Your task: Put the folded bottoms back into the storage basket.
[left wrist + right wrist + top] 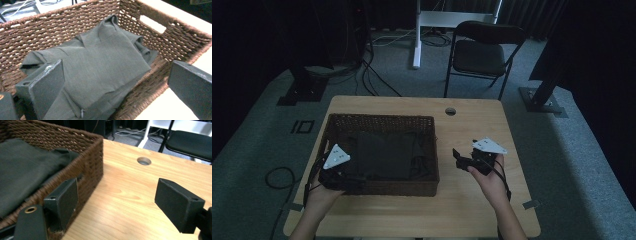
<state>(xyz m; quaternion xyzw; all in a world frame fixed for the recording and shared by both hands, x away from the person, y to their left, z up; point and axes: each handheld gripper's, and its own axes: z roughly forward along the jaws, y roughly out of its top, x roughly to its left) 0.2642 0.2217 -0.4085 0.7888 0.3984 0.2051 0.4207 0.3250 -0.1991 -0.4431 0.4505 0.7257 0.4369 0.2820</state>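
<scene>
Fingers of left gripper (117, 82) and right gripper (117, 202) apart, empty, beside wicker basket (382, 120) of dark cloth (384, 155).

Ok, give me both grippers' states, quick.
Left gripper: open, holding nothing, one jaw over the folded dark cloth in the wicker basket.
Right gripper: open, empty, above the table beside the basket.

- The left gripper (343, 181) sits at the lower left of the high view, its jaws spread wide apart and holding nothing.
- The left hand (318, 194) grips it from behind, the forearm coming in from the bottom edge.
- The right gripper (460, 159) has its jaws wide apart and empty, pointing leftward.
- The right hand (488, 176) holds it, forearm angling down and right.
</scene>
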